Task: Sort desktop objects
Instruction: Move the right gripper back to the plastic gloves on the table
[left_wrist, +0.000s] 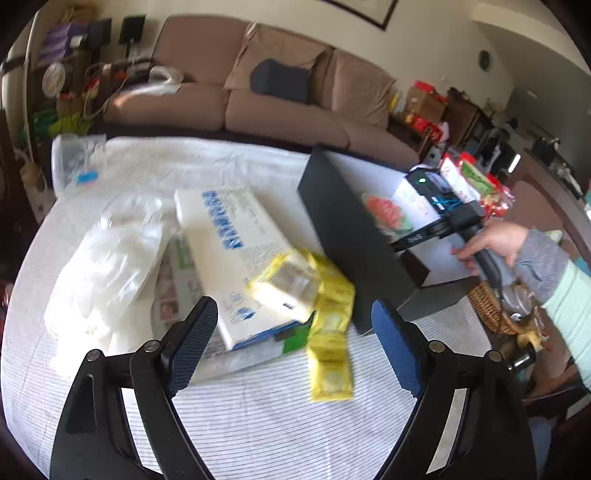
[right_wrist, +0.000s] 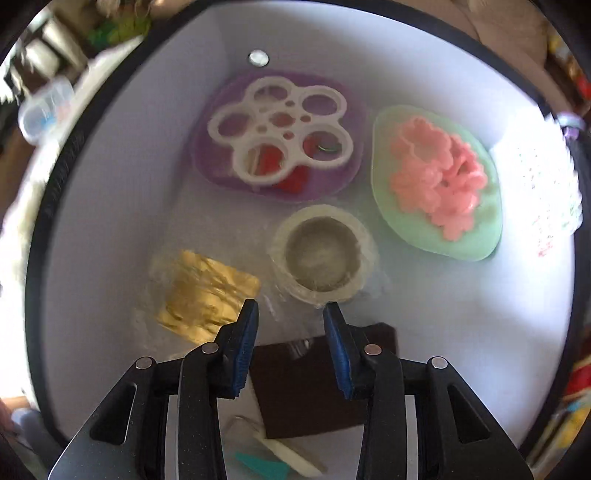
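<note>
Left gripper hangs over the table with its jaws spread wide and nothing between them, aimed at the pile on the striped cloth. Nearest target is the yellow packet strip, draped half over the white-and-blue box and trailing toward the camera; its long axis runs roughly from the box down toward the near edge of the table, a touch slanted. Best play, I'd say: come down across the strip's narrow width, not along it, and pinch where it lies flat on the cloth, clear of the box corner, so the box isn't dragged.

Over in the black box, the right gripper points straight down at the white floor. Jaws partly closed, a gap between the blue pads, and nothing visibly pinched. Below it sit a small round cup, a gold packet, a purple dish and a green dish. Whether the tips touch the clear wrap there, I can't tell
</note>
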